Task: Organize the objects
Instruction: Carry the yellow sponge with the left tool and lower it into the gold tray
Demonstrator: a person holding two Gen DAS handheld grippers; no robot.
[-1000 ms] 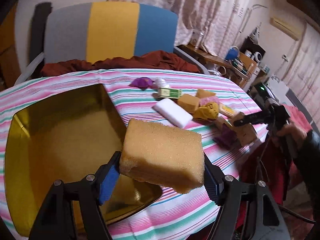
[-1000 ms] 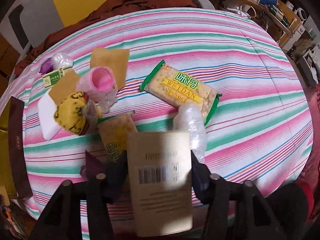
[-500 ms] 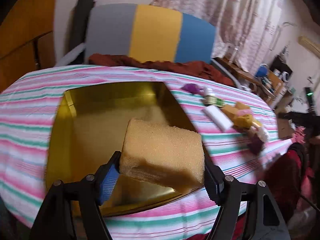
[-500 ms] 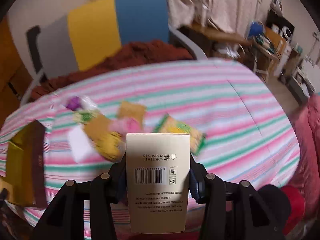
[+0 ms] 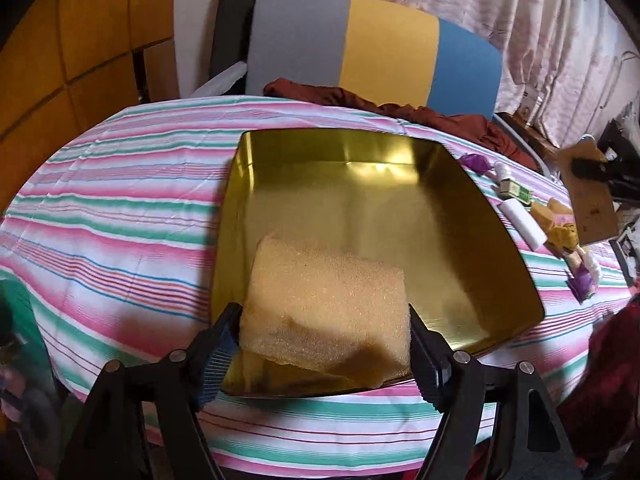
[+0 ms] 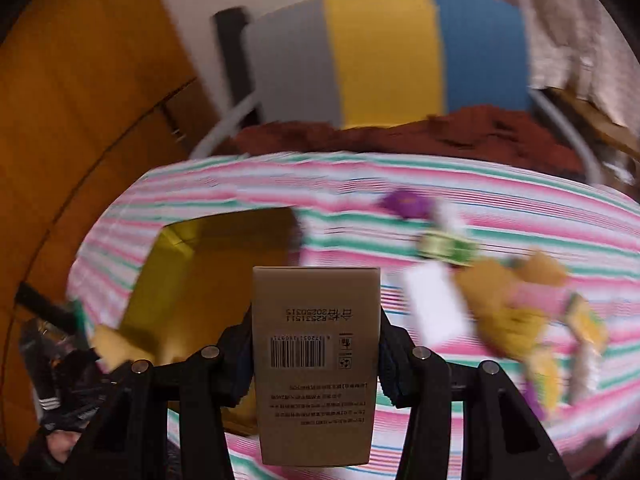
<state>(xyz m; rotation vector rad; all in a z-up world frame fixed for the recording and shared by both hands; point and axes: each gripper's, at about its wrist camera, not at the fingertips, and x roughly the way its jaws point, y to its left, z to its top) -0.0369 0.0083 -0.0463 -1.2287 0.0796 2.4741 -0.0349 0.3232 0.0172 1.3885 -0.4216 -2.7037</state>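
**Sponge over the gold tray, carton in the other claw**

Landmark: gold tray [image 5: 360, 184], square, shiny, lying flat on the striped tablecloth [image 5: 120, 208].

- Left gripper [image 5: 324, 344]: jaws opening, with the yellow sponge [image 5: 324, 304] between them; the pads touch its two ends. The sponge hangs over the tray's near edge, tilted (its underside throws a shadow on the gold floor).
- Right gripper [image 6: 316, 356]: jaws part closed and clamped on a tan carton [image 6: 316, 360], barcode face toward the camera, print upside down. The carton is held above the cloth, beside the tray's right-hand edge in the right wrist view; that view is blurred.
- Loose items [image 5: 560, 232]: a row on the cloth to the right of the tray, apart from it. A purple wrapper [image 5: 474, 160] lies farthest back, then a small green-labelled box [image 5: 516, 191], a white block [image 5: 522, 218] and tan, pink and yellow pieces (too small to tell apart).
- Chair [image 5: 372, 48]: behind the tray, beyond the table's far edge; its back is grey, yellow and blue, with a dark red cloth [image 5: 400, 110] heaped on the seat.
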